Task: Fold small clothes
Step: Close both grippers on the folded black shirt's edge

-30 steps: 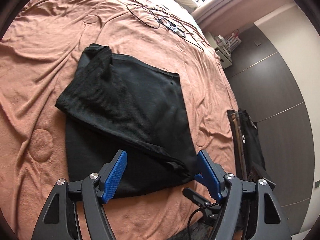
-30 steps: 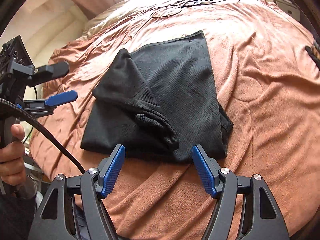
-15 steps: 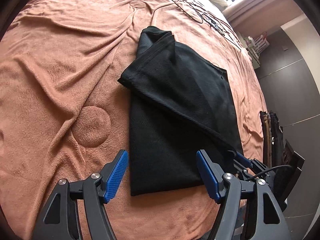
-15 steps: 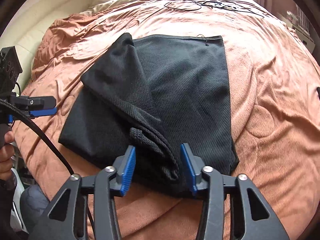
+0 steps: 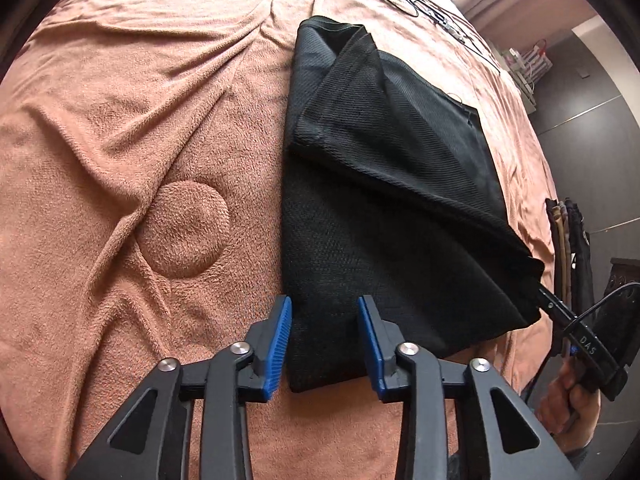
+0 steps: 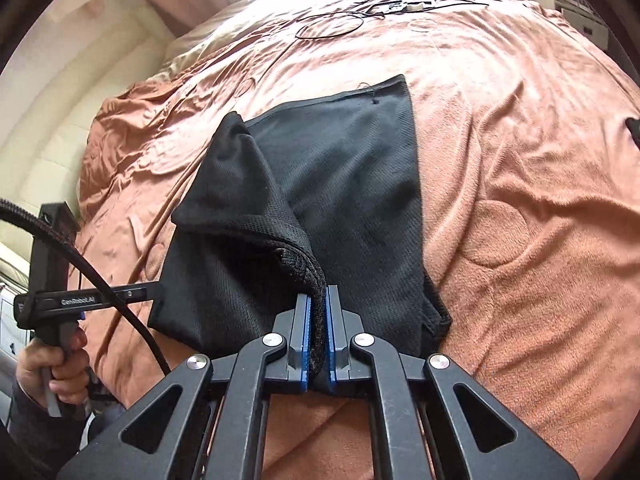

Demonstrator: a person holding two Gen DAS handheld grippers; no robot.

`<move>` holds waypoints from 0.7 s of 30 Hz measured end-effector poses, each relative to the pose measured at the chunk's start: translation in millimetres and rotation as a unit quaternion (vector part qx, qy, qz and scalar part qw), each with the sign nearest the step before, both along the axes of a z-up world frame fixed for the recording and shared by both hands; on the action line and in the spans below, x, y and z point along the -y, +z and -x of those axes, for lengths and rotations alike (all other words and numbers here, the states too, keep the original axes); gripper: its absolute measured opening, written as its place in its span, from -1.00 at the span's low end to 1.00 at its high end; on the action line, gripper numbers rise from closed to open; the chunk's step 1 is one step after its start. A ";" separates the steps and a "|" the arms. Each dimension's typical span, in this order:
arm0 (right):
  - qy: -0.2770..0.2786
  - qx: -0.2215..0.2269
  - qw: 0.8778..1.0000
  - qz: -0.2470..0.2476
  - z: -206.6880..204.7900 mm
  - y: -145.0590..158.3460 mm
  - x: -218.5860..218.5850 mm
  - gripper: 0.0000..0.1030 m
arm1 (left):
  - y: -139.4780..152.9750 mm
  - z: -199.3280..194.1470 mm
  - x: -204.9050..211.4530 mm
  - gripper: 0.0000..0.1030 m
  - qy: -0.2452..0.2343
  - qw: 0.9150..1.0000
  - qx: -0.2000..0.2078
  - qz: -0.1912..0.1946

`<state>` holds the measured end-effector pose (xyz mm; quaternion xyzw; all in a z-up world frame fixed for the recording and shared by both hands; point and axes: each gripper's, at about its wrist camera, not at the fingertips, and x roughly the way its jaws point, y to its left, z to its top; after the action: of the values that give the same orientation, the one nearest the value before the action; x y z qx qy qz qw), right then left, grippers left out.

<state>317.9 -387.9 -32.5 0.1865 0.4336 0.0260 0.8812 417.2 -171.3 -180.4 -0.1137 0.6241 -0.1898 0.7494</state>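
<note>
A black mesh garment (image 5: 384, 184) lies partly folded on a brown blanket (image 5: 120, 128). It also shows in the right wrist view (image 6: 344, 184). My left gripper (image 5: 324, 312) is partly open, its blue pads either side of the garment's near left corner, not clamped. My right gripper (image 6: 318, 300) is shut on the garment's thick near hem and lifts it slightly. In the left wrist view the right gripper shows at the garment's right corner (image 5: 560, 312). In the right wrist view the left gripper's handle (image 6: 80, 300) reaches the garment's left edge.
Black cables (image 6: 332, 26) lie on the blanket at the far end of the bed. A dark wardrobe wall (image 5: 592, 128) and hanging items (image 5: 572, 232) stand past the bed's right side. A cream headboard (image 6: 60, 112) is on the left.
My right gripper closed on the garment's near hem. My left gripper moved in to the near left corner and its jaws narrowed around the fabric.
</note>
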 end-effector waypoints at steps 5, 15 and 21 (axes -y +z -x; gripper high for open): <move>-0.022 -0.002 1.000 -0.005 11.8 -0.9 18.6 -0.95 | -4.2 0.6 8.6 -0.49 -0.014 1.000 0.004 -0.012; -0.044 -0.002 0.999 -0.005 29.6 -1.4 24.9 -0.95 | -4.5 -1.4 17.4 -0.49 -0.025 1.000 0.001 -0.008; -0.045 -0.006 0.999 0.013 36.8 -2.6 21.2 -0.95 | -3.6 -3.1 18.2 -0.49 -0.018 1.000 -0.001 0.002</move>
<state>281.2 -409.2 -35.1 0.1939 0.4307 -0.0203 0.8812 420.3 -189.4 -184.0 -0.1046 0.6264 -0.2044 0.7449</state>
